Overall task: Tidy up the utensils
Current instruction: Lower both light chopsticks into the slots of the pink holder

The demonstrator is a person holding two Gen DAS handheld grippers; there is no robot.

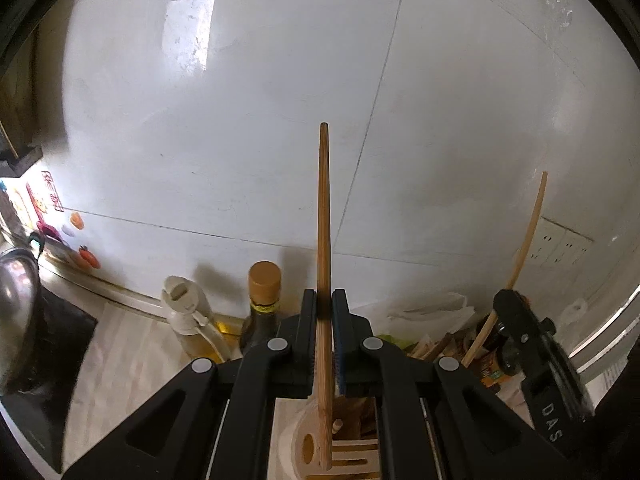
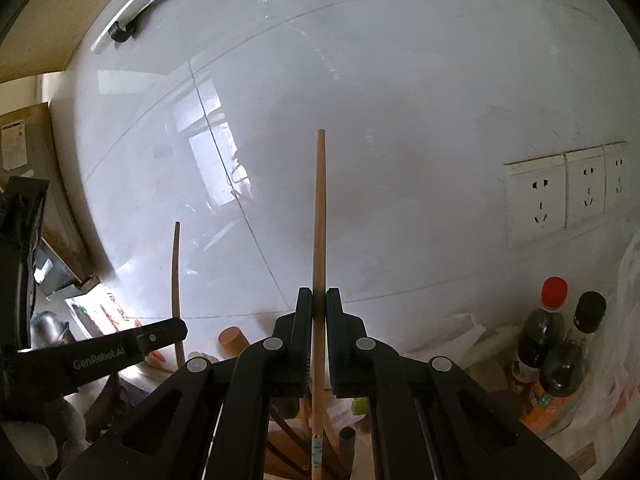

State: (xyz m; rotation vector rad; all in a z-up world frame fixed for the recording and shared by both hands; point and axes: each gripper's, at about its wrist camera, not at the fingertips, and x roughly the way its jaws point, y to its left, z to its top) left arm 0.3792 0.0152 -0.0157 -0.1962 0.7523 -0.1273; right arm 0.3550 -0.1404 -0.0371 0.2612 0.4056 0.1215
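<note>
Only right view shows wall sockets [image 2: 564,192].

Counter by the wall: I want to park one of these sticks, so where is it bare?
Bare wood-grain counter lies between the metal pot and the oil bottles. It is crowded right of the bottles, by the wooden utensils, and around the sauce bottles under the sockets.

Brown wooden utensil handle [image 1: 325,216], paler tan wooden stick [image 2: 320,216], black grippers, white glossy tiled wall [image 1: 240,120], red-capped dark sauce bottle [image 2: 540,324], cream wall sockets [image 2: 560,192].
</note>
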